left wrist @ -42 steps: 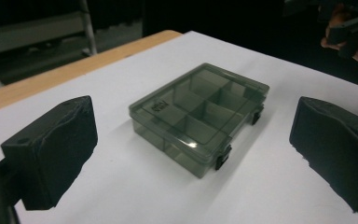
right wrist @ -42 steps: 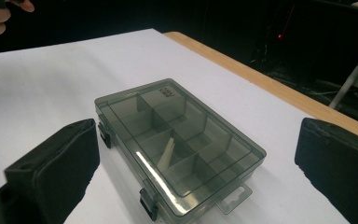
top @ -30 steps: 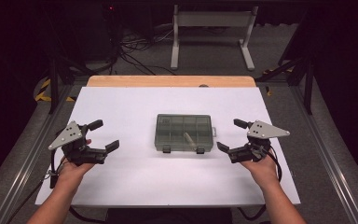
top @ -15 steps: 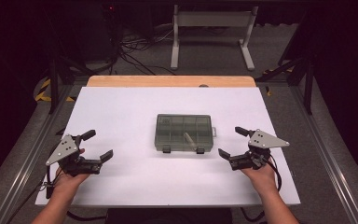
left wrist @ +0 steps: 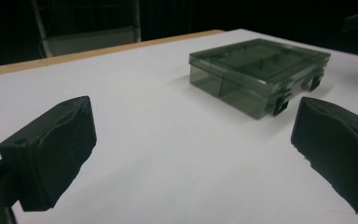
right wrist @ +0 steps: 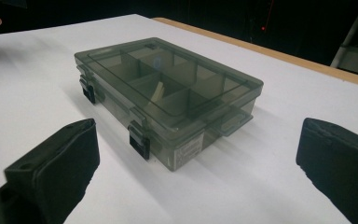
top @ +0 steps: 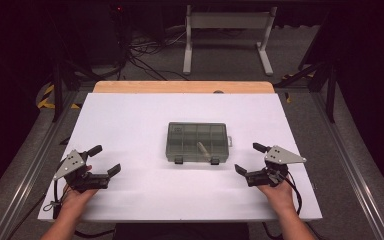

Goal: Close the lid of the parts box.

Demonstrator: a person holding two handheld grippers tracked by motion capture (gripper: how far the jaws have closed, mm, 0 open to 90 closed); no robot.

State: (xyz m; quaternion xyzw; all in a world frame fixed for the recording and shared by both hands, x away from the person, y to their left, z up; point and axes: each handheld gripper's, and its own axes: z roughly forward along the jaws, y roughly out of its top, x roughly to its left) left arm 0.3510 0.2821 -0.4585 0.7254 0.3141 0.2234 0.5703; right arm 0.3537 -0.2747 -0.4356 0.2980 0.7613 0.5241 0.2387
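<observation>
Both tools are just hanging out low over the white counter [top: 130, 130], left tool [top: 106, 161] and right tool [top: 247, 159] each with jaws wide apart and nothing in them. Smoky clear organizer box [top: 197, 142] sits mid-counter between them, lid closed, latches [right wrist: 139, 137] facing the person, something small and pale inside.

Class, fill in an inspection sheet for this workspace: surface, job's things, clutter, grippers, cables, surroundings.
Surface: white table, wooden strip along its far edge.
Job's things: smoky clear box, lid shut, both latches facing the person; a pale item lies in one compartment.
Clutter: nothing seen.
Grippers: left gripper and right gripper both open, either side of the box, apart from it.
Cables: one trails from each gripper; more lie on the floor beyond.
Surroundings: dark room, white stand behind.
</observation>
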